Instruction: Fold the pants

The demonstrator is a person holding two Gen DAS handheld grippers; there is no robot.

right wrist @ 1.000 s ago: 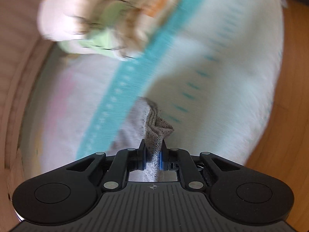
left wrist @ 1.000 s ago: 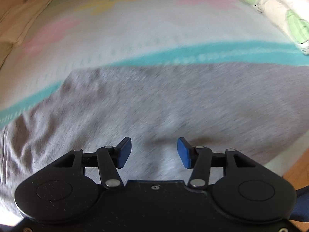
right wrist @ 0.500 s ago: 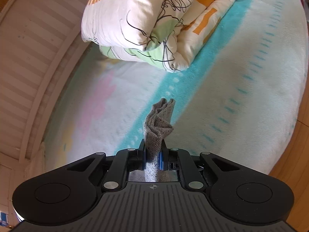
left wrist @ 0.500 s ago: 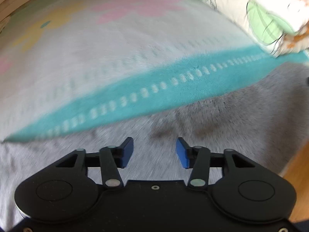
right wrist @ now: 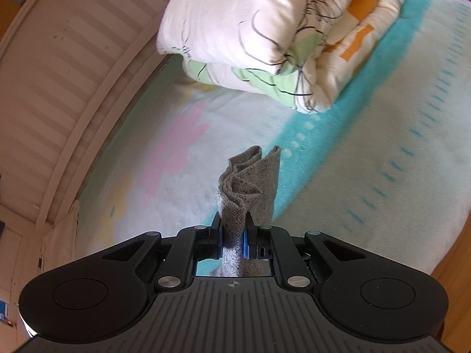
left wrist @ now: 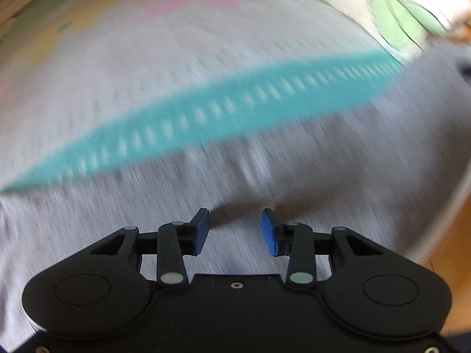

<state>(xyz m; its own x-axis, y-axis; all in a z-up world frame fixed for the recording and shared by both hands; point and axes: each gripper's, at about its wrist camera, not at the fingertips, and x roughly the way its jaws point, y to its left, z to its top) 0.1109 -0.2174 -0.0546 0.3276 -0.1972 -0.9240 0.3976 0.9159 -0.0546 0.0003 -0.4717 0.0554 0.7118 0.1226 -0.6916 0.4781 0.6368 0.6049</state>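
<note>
Right gripper (right wrist: pixel 232 236) clamped on a bunched fold of the grey pants (right wrist: pixel 250 182); cloth sticks up past the blue pads, lifted off the bed. Left gripper (left wrist: pixel 235 229) pointing down over the flat grey pants (left wrist: pixel 117 235); its jaws have just been closing, stand partly apart, nothing between them, pads not pressing cloth. Left view blurred. Pants lie on a pastel blanket (right wrist: pixel 382 153) with a teal stripe (left wrist: pixel 206 111). Folded floral quilt (right wrist: pixel 279 29) at the far end, apart from the pants.

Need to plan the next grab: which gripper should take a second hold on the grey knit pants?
Left. The left gripper, jaws just narrowing, hovers empty above the grey knit pants; the right gripper already pinches a bunched fold.
</note>
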